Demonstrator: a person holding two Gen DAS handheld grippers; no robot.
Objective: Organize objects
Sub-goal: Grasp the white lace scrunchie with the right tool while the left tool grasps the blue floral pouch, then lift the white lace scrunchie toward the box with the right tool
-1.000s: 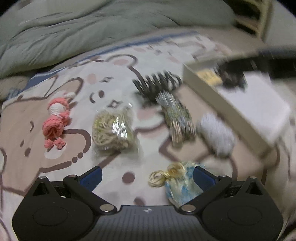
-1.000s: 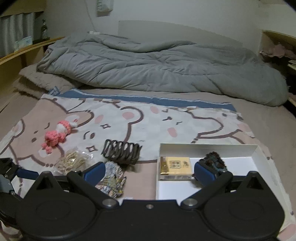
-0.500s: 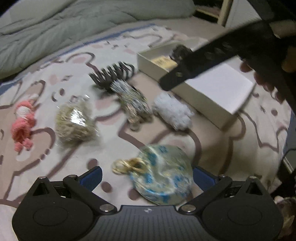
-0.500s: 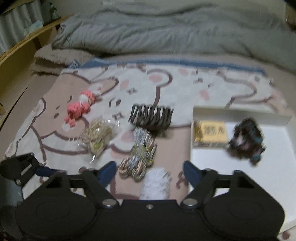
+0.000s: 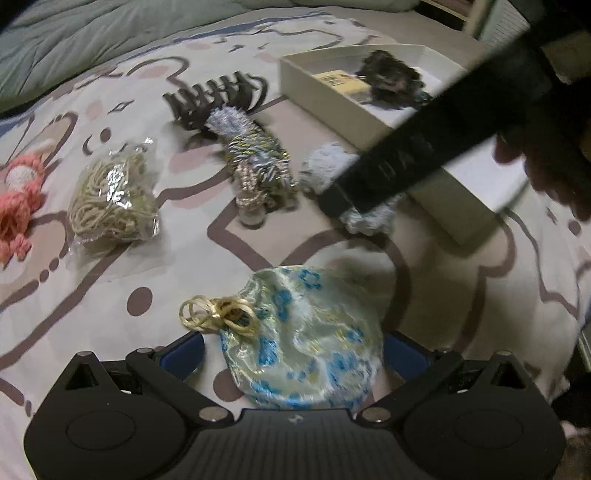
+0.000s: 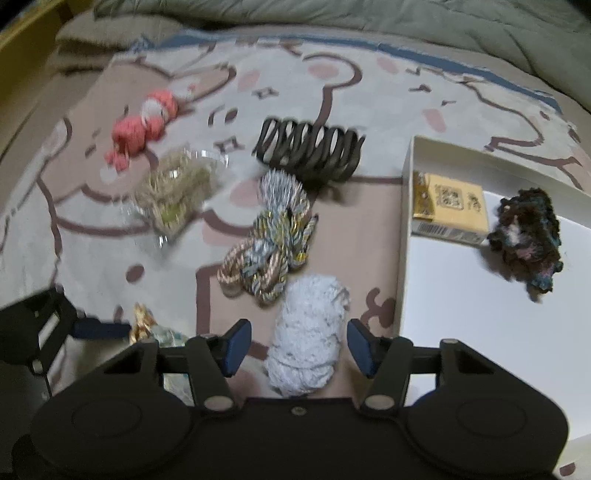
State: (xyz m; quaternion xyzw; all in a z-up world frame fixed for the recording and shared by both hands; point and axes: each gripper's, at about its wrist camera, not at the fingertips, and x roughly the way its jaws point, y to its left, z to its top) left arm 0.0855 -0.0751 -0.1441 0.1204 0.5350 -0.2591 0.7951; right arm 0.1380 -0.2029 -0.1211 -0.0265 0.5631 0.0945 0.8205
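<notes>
- on the cartoon-bear blanket (image 6: 369, 88), six loose things lie outside the white box (image 6: 406, 206): one pink knitted doll (image 6: 144, 125), one clear bag of beige bands (image 6: 173, 192), one dark claw hair clip (image 6: 308, 149), one bundle of metallic twisted cords (image 6: 273, 243), one white fluffy scrunchie (image 6: 308, 339), and one blue-flowered satin pouch (image 5: 303, 339).
- two things sit inside the box: one yellow packet (image 6: 448, 210) with dark print too blurred to read and a barcode strip on its near edge, and one dark fuzzy scrunchie (image 6: 526, 238) just beside it.
- left gripper (image 5: 293, 350) is spread wide, its blue fingers on either side of the pouch without pressing it; gold loops (image 5: 218, 314) bunch at the pouch's mouth.
- right gripper (image 6: 299, 347) is also spread, the white scrunchie lying between its fingers, gaps showing on both sides.
- grey duvet (image 6: 369, 22) lies heaped beyond the blanket.
</notes>
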